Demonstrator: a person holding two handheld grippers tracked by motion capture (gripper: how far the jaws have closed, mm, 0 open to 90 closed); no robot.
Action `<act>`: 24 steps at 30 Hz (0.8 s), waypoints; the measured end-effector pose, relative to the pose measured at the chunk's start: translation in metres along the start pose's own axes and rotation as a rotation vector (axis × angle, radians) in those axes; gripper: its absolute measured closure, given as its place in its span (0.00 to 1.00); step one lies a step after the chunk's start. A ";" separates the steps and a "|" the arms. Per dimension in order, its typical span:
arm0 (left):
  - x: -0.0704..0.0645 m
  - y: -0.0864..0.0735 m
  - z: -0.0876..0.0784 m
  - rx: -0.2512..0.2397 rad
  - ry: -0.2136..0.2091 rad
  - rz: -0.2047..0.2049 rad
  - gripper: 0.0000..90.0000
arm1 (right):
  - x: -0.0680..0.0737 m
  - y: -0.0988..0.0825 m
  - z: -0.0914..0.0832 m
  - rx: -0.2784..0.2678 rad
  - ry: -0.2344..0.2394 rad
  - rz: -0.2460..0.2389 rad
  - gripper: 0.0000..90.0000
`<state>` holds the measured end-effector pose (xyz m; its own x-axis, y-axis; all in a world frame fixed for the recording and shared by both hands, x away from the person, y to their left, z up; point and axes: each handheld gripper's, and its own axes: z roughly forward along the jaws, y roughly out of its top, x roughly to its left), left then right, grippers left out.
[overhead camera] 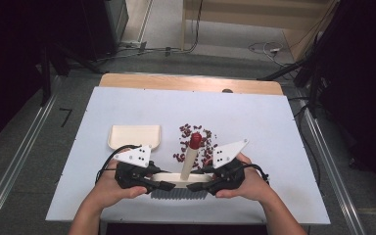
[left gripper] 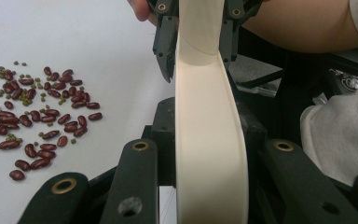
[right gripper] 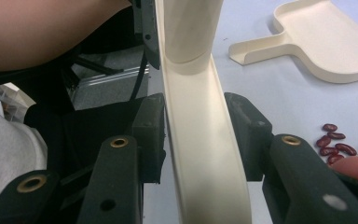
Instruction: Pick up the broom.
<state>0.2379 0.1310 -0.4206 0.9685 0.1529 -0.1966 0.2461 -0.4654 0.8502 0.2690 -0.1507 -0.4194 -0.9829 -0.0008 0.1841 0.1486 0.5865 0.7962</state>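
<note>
Fingers of the left gripper (overhead camera: 164,185) are clenched on the left end of the brush (overhead camera: 182,180), the cream back pinched between the black pads; in the left gripper view the cream bar (left gripper: 209,140) runs straight up the middle between those fingers (left gripper: 163,140), tight on both sides. That gripper sits low at the near edge of the white table (overhead camera: 274,127), in the person's left hand (overhead camera: 110,191), with a grey plate on top and a cable looping off to the left. Just beyond it, further back on the table, lies the cream dustpan (overhead camera: 134,136), open side away from the person, well apart from the brush.

Across the middle, the brush lies crosswise along the near edge, grey bristles toward the person, and its handle rises from the back and leans away, ending in a red tip (overhead camera: 195,141). That tip hangs over a scatter of red beans (overhead camera: 203,144) mixed with small green ones, spread on the table right of the dustpan.

On the right, the right gripper (overhead camera: 196,186) points inward at the brush's other end, in the right hand (overhead camera: 247,185). In the right gripper view its fingers (right gripper: 244,135) stand either side of the cream back, the left one close against it, the right one with a thin gap showing, so this grip is not yet tight
</note>
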 end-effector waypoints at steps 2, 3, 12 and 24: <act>0.000 0.000 0.000 -0.004 -0.004 0.000 0.76 | 0.000 0.000 0.001 0.002 0.016 0.003 0.65; 0.000 0.000 0.000 -0.007 -0.006 0.000 0.76 | 0.000 0.000 0.001 0.006 0.020 0.001 0.65; 0.000 -0.002 -0.001 0.000 -0.044 0.001 0.76 | 0.001 -0.001 0.007 0.019 0.063 -0.003 0.72; 0.012 -0.014 -0.013 -0.128 0.097 -0.101 0.46 | -0.002 -0.002 -0.005 -0.025 -0.028 -0.001 0.73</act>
<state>0.2458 0.1510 -0.4290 0.9292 0.2800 -0.2413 0.3291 -0.3296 0.8849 0.2711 -0.1558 -0.4191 -0.9857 0.0213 0.1674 0.1499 0.5663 0.8105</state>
